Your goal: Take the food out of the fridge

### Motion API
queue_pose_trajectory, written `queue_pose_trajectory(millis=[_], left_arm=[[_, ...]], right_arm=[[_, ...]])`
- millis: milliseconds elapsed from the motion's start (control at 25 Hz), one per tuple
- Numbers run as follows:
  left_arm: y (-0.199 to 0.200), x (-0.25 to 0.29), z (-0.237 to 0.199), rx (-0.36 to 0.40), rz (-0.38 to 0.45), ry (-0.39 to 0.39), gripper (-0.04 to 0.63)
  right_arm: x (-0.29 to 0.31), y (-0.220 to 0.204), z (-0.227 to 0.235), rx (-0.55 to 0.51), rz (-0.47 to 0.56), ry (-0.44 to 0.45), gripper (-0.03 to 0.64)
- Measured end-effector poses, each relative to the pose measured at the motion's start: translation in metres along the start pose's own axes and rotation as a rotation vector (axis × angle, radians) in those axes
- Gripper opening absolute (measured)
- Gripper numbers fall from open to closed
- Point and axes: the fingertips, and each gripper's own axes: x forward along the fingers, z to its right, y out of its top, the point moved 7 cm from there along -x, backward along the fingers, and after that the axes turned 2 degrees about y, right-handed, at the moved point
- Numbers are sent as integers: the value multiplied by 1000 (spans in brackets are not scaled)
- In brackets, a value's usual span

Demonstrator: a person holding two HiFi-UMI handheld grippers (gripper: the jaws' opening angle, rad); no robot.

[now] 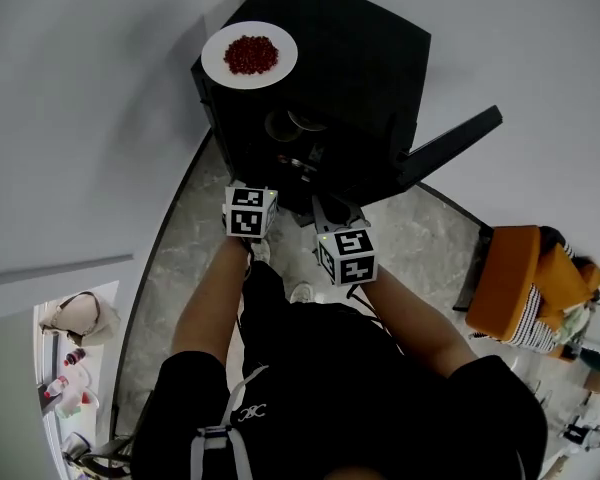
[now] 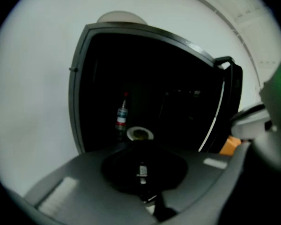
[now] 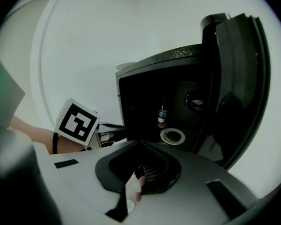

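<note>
A black mini fridge (image 1: 365,63) stands open on the floor, its door (image 1: 450,146) swung out to the right. On the lower shelf inside sit a small white plate of dark food (image 3: 172,136) (image 2: 139,134) and, behind it, a bottle with a red cap (image 3: 162,113) (image 2: 122,116). A white plate of red food (image 1: 248,55) rests on the fridge's top. My left gripper (image 1: 250,211) and right gripper (image 1: 346,256) hang side by side in front of the opening, both shut and empty, short of the shelf. The left gripper's marker cube (image 3: 77,121) appears in the right gripper view.
The open fridge door (image 3: 239,78) rises close on the right of the opening. An orange seat (image 1: 520,280) stands on the marble floor to the right. White walls close in behind the fridge and on its left.
</note>
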Motion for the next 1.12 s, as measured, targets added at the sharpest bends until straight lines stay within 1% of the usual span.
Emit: queue_pose_trajectory(millis=[120,240,320,400,480,560,640,720,760,880,960,1040,1080,1120], left_arm=[[-8,-8,13,34,9,15,3],[-15,-10,27,94,5,13,5],[-18,-7,35,168,1,11,35],[-20,0,40,263,-3,5,45],[-17,10,44,361,-6,-34,104],[-13,21,50,477,-2,-84,178],[-11,32,55,625,3,-114,214],[-15,47,58,806,-11,-140,257],[-20,55,60,903,-29,-157,264],[-37,82,63,1182,-94,-206,333],[-50,101,64,1337,-126,-220,380],[-62,119,63,1451,-150,-216,421],[-68,128,61,1489,-161,-209,436],[-74,137,60,1512,-171,-201,436]], right_arm=[[-16,-21,-5,-13,-7,18,-9],[-31,-41,-10,-5,-10,15,-9],[-41,-51,-13,-3,-10,12,-9],[-49,-60,-15,-5,-8,6,-9],[-54,-67,-14,-2,-6,-8,-9],[-56,-73,-11,12,-6,-29,-9],[-56,-79,-8,29,-9,-51,-9],[-54,-84,-5,43,-13,-70,-9],[-53,-87,-4,51,-15,-79,-9],[-47,-96,-2,78,-27,-109,-9],[-43,-101,0,96,-38,-128,-9],[-39,-104,2,104,-44,-145,-9],[-37,-105,3,105,-45,-153,-9],[-36,-105,3,106,-44,-161,-9]])
